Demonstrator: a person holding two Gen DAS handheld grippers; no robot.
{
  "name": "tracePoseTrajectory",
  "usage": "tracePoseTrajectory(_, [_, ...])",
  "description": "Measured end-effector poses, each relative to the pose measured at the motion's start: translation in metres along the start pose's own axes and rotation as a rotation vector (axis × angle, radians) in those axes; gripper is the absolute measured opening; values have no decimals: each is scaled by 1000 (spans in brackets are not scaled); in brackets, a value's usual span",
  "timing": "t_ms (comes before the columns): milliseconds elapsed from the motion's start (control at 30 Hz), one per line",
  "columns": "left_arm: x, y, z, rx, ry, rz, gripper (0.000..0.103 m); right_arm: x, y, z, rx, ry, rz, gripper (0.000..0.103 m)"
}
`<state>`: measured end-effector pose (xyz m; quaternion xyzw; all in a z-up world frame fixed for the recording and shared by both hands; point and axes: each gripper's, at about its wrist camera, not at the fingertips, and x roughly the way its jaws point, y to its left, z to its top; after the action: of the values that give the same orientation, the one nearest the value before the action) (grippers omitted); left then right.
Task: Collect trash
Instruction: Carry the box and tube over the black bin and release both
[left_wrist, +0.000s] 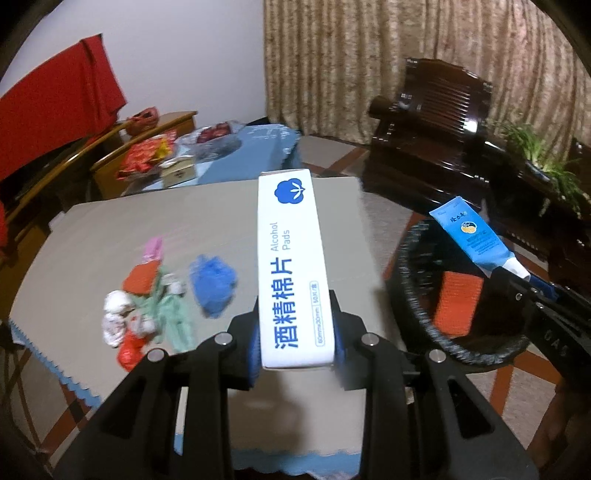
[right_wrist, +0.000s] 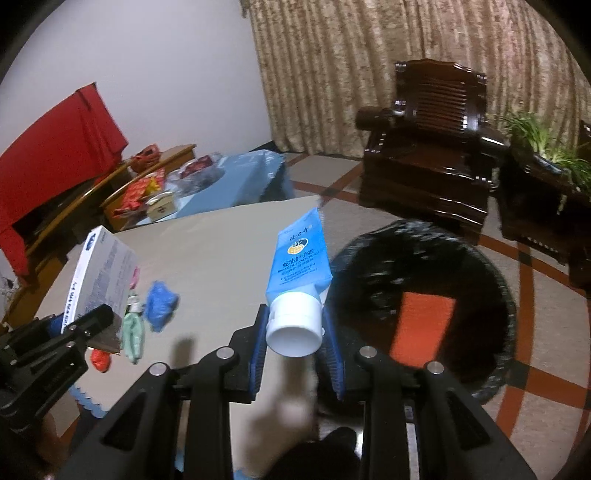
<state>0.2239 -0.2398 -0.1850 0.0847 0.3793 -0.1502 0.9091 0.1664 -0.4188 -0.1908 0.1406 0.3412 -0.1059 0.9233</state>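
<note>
My left gripper (left_wrist: 295, 332) is shut on a long white box of alcohol pads (left_wrist: 290, 258) and holds it above the grey table (left_wrist: 92, 236). My right gripper (right_wrist: 295, 332) is shut on the white cap end of a blue hand cream tube (right_wrist: 301, 266), held by the table's right edge next to the black bin (right_wrist: 480, 295). The tube also shows in the left wrist view (left_wrist: 472, 236), over the bin (left_wrist: 417, 295). A blue crumpled scrap (left_wrist: 214, 284), white tissue balls (left_wrist: 116, 314), green wrapper (left_wrist: 173, 317) and red and orange pieces (left_wrist: 142, 277) lie on the table.
The bin has a black liner and an orange item (right_wrist: 424, 325) inside. A dark wooden armchair (right_wrist: 424, 147) stands behind it, with a plant (right_wrist: 546, 144) to its right. A blue-covered low table (left_wrist: 229, 147) with clutter and a wooden bench (left_wrist: 55, 166) stand at the back left.
</note>
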Motion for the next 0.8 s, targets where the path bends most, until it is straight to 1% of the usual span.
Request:
tracePoseTrajectory(133, [7,-36,5,35,2,-41,29,-3,-31,3,24,-5,-27,29])
tracePoseTrajectory(367, [28,-85,10,65,22,-98,29,5,-74,6,57,3,-65,29])
tracePoseTrajectory(600, [60,-122,14,76,44,-134,29,32,-119,10,89,41,-110,29])
tracePoseTrajectory(800, [90,-154,20,91,60,-179,30,58,-153,12,111,69,-144,29])
